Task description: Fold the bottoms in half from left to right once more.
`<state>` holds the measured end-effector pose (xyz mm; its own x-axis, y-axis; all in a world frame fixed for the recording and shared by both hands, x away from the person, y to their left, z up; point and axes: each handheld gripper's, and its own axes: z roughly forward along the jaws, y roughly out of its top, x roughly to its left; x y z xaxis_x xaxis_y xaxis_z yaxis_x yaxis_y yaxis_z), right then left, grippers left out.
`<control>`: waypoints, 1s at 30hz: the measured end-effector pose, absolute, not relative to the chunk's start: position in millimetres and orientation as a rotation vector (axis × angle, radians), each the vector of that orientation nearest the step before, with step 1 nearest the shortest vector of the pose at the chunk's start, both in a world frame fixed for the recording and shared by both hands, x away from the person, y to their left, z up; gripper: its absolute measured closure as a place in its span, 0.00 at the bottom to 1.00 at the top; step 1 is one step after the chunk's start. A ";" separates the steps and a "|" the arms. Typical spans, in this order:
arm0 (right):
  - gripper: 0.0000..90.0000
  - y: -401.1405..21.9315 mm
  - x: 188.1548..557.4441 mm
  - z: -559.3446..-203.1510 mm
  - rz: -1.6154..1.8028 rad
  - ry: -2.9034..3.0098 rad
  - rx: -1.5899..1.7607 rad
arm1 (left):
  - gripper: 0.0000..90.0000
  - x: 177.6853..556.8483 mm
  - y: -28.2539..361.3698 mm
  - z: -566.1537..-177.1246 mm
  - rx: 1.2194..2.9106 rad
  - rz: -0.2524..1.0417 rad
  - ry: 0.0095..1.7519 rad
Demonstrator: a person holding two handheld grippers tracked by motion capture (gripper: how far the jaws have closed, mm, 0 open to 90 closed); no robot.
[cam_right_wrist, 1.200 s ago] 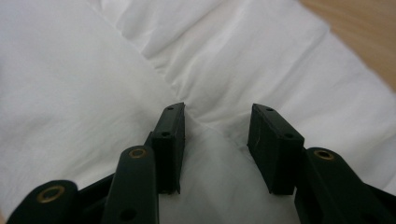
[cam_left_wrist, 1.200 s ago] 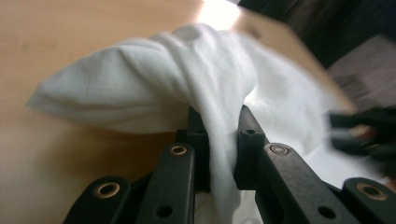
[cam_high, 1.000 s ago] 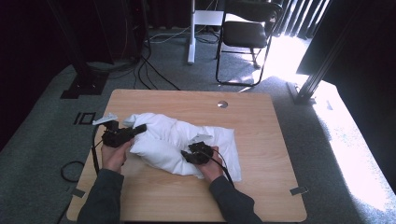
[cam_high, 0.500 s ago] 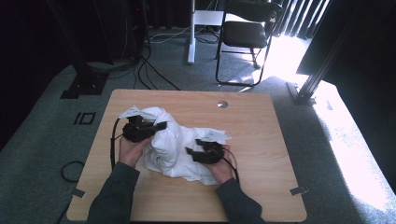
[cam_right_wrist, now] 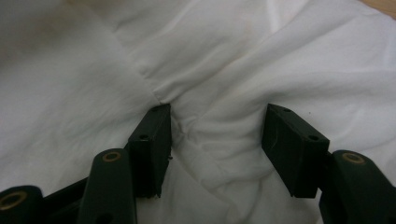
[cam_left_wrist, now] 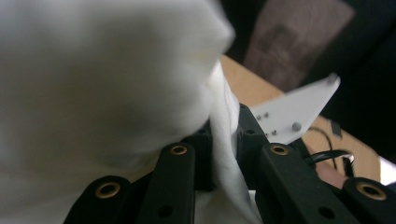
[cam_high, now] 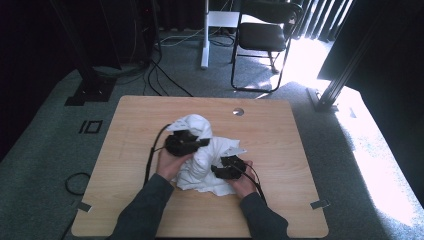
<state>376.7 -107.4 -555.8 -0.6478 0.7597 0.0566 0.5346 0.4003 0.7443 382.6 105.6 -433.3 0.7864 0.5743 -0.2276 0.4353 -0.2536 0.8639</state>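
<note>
A crumpled white cloth (cam_high: 206,150) lies bunched at the middle of the wooden table (cam_high: 280,130). My left gripper (cam_high: 202,143) is at the cloth's upper left, and part of the cloth rises in a hump behind it. In the left gripper view the gripper (cam_left_wrist: 224,126) is shut on a thin fold of the cloth (cam_left_wrist: 93,84), which billows over the jaws. My right gripper (cam_high: 215,171) rests low on the cloth's near right side. Its jaws (cam_right_wrist: 217,126) have just been opening and stand apart, with a bunched ridge of cloth (cam_right_wrist: 233,56) loose between them.
A small metal grommet (cam_high: 238,111) sits in the tabletop beyond the cloth. A black chair (cam_high: 265,35) and floor cables (cam_high: 165,75) lie past the far edge. Bare wood runs along the table's left, right and near sides.
My left gripper has carried the cloth's left part rightward over the rest, heaping it up. The right gripper has shifted a little right and its jaws have opened off the cloth.
</note>
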 end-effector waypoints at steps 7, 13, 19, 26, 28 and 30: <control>0.39 -139.9 370.4 -545.4 1.137 2.385 1.150 | 0.86 399.2 60.8 -500.0 1.981 0.069 0.789; 0.36 -203.4 364.6 -513.6 1.172 2.141 1.273 | 0.59 393.3 52.4 -501.9 1.996 0.075 0.720; 0.31 -204.2 363.0 -465.1 1.455 2.077 1.199 | 0.48 386.4 51.0 -499.0 1.994 0.104 0.642; 0.46 -151.2 397.1 -445.8 1.434 2.201 1.089 | 0.47 377.8 51.6 -493.9 1.989 0.144 0.583; 0.70 -146.1 415.2 -458.0 1.334 2.240 1.142 | 0.47 371.0 56.4 -485.7 1.978 0.161 0.566; 0.83 -151.9 427.2 -470.6 1.304 2.246 1.208 | 0.47 365.0 65.1 -474.3 1.935 0.143 0.541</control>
